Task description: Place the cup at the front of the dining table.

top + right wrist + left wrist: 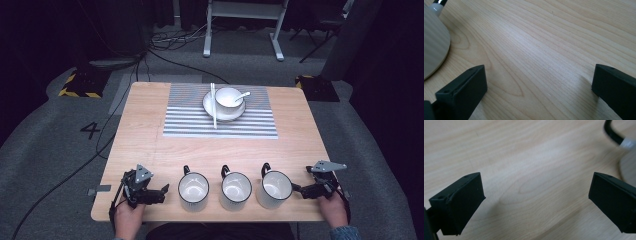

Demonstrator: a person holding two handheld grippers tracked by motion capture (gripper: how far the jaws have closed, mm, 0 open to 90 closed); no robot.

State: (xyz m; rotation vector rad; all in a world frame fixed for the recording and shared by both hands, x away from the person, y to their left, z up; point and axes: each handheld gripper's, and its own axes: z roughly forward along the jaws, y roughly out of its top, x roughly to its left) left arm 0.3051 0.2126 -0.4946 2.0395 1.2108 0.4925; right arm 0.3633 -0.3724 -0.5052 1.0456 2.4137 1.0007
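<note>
Three white mugs with black rims and handles stand in a row near the table's front edge: left mug [193,190], middle mug [236,189], right mug [275,188]. My left gripper [163,192] rests on the wood just left of the left mug, jaws wide apart and empty. In the left gripper view that mug's side [629,166] shows at the right. My right gripper [299,191] lies just right of the right mug, also open and empty. The right gripper view shows that mug's wall [434,47] at the left.
At the back of the table [150,145] a striped grey placemat [220,122] carries a white saucer [210,107] with a bowl [228,97], a spoon [242,95] in it and chopsticks [213,105] across the saucer. Cables run over the floor behind.
</note>
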